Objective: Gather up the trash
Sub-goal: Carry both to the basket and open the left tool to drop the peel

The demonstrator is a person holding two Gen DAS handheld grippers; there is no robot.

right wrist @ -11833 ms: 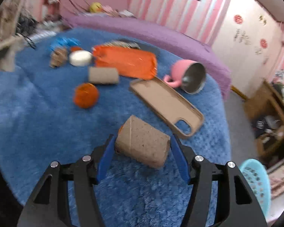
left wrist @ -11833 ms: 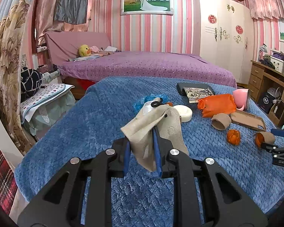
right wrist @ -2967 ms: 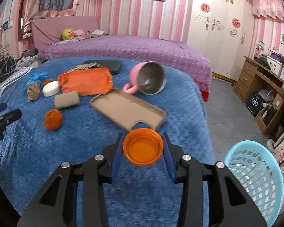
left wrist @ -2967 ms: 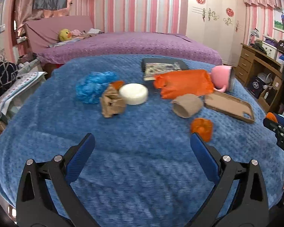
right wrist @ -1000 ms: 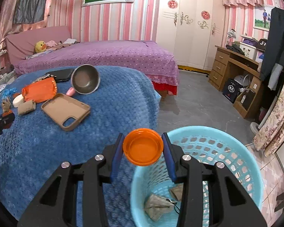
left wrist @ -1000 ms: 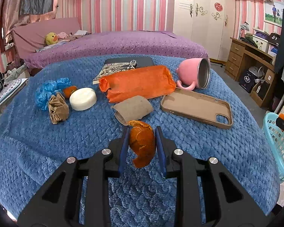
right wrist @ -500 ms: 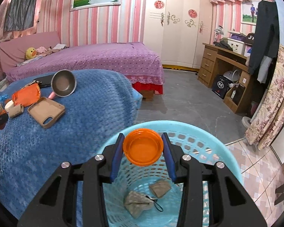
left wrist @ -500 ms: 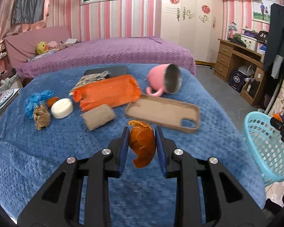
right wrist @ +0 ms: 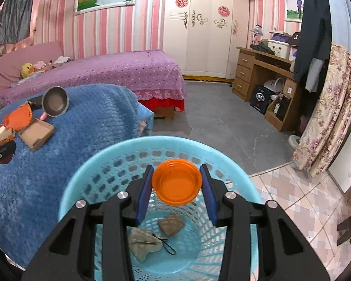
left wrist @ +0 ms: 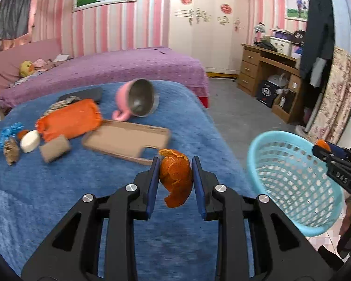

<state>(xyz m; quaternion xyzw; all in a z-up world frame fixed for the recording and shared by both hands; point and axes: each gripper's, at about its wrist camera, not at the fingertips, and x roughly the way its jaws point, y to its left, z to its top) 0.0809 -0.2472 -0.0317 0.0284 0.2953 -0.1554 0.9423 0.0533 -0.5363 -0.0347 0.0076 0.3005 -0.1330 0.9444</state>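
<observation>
Your right gripper (right wrist: 176,190) is clamped on an orange lid (right wrist: 177,185), centre frame, over the mouth of the blue basket (right wrist: 82,175). Your left gripper (left wrist: 175,178) is clamped on an orange peel (left wrist: 176,178), centre frame, above the blue blanket (left wrist: 46,187); the basket sits at its right edge. Done: a crumpled face mask (right wrist: 144,241) and a cardboard piece (right wrist: 170,225) lie on the basket floor. Left, mid-left on the blanket: cardboard tube (left wrist: 54,148), crumpled brown paper (left wrist: 11,151), blue wrapper (left wrist: 8,132). Only the right wrist view shows inside the basket; only the left shows the remaining trash clearly, plus the phone case (left wrist: 126,138) and pink mug (left wrist: 135,103).
</observation>
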